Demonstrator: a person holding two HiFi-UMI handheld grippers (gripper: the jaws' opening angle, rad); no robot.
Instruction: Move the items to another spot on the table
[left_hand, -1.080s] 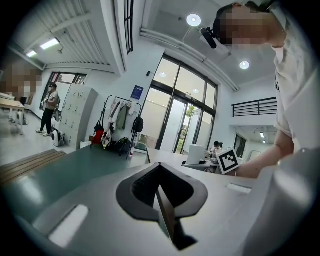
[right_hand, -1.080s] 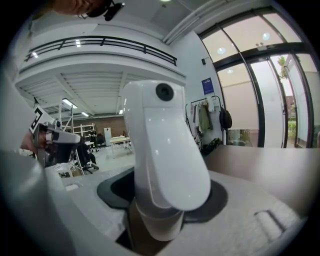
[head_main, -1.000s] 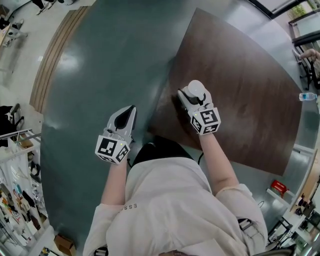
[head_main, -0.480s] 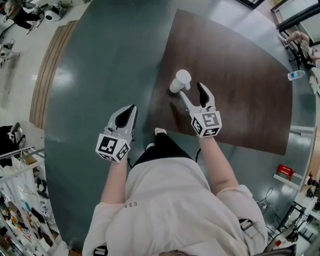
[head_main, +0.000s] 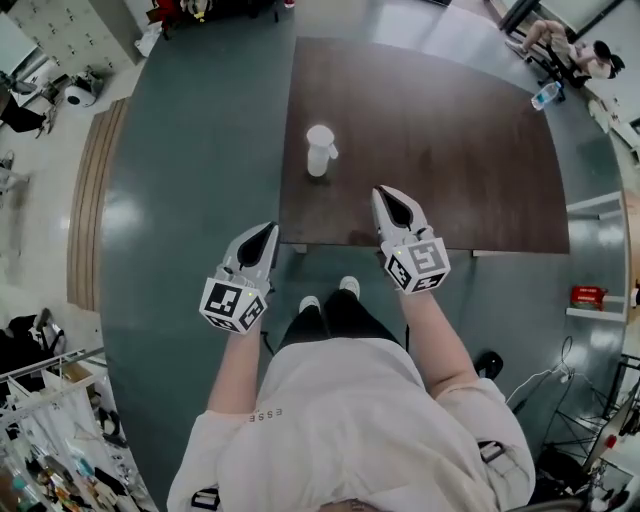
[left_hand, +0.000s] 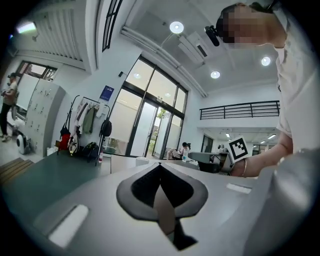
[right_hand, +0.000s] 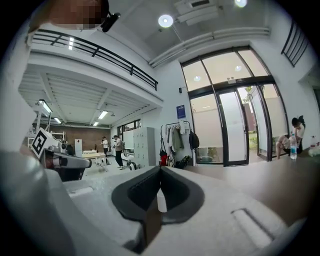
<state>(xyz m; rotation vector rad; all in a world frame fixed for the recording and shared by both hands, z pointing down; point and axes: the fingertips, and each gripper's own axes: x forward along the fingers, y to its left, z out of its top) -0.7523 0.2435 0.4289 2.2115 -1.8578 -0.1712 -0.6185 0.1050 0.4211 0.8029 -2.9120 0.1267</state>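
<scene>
White cup (head_main: 320, 150) upright on brown desk (head_main: 470, 160), near left edge (small lug on its right side, handle or spout, cannot tell). No claw touching it. Right claw (head_main: 390, 198) above desk's near edge, right of cup, well apart from it; jaws just closed, tips meeting, nothing between them. Left claw (head_main: 266, 232) off desk, over grey-green floor (head_main: 180, 150) just beside near-left corner; clenched too, empty. Both claws point away from person. Clear bottle (head_main: 545, 95) at desk's far right corner.
</scene>
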